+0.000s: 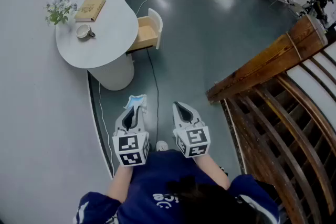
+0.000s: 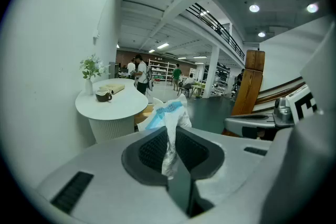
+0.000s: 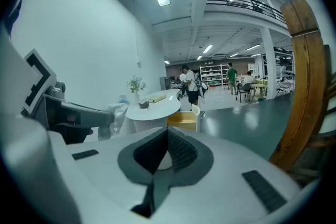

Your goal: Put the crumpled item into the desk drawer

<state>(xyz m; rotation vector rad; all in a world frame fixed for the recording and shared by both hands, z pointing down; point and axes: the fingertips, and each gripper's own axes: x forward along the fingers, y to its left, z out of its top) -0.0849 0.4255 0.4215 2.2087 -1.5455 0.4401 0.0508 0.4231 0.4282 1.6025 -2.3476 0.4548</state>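
Jaws of the left gripper (image 2: pixel 171 136) pinch the crumpled wrapper (image 2: pixel 169 110); the right gripper (image 3: pixel 167 134) is closed on nothing. Well ahead of both, the desk drawer (image 1: pixel 156 22) stands open.

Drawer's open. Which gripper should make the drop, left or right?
Left. The left gripper is clamped on the crumpled item, and the open drawer lies ahead, nearer its side. The right gripper is shut and empty.
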